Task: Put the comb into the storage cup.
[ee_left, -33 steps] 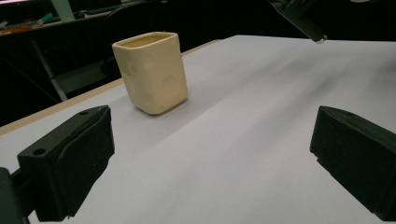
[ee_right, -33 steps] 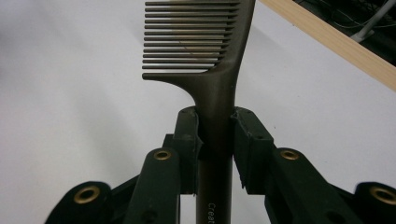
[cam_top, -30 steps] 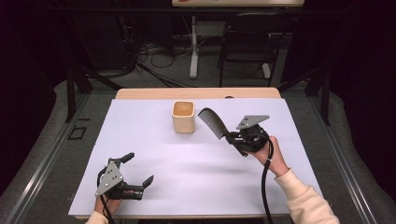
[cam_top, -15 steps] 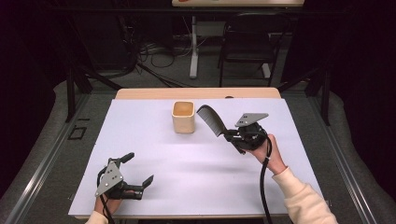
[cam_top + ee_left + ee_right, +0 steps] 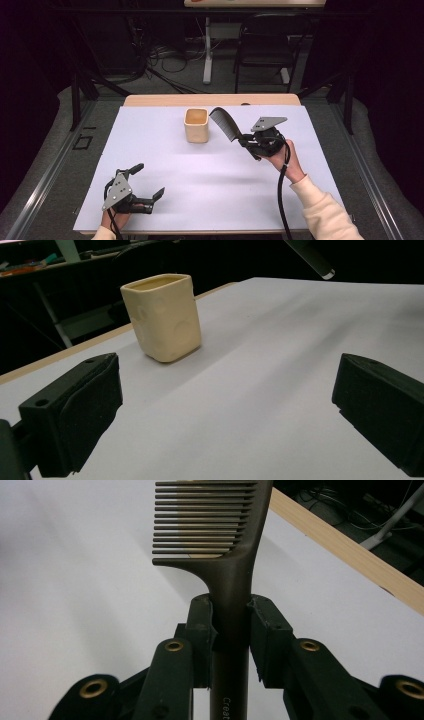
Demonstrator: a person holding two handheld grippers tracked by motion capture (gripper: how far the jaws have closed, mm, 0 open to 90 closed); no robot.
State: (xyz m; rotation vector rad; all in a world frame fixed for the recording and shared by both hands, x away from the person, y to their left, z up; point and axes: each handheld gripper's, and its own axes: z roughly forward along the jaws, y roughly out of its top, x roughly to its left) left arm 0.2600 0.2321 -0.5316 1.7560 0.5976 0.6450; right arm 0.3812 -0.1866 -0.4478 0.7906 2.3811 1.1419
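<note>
Dark brown plastic, the wide-toothed comb [image 5: 220, 545] stood clamped by its handle between the pads of the right hand-held gripper [image 5: 248, 143], its toothed end raised and tilted toward the cream square cup [image 5: 196, 125] on the white-covered bench [image 5: 210, 200]. From above, the comb [image 5: 226, 125] hung in the air just beside the cup's right side, near its rim but not over the opening and not touching it. The left hand-held gripper [image 5: 150, 186] rested near the front left corner of the bench, well apart from the cup, its jaws spread wide with nothing between them; its own camera looked across bare white surface at the cup [image 5: 162, 315]. Judging by this, the pickup was done, and carrying the comb over the opening, lowering it in and letting go remained
</note>
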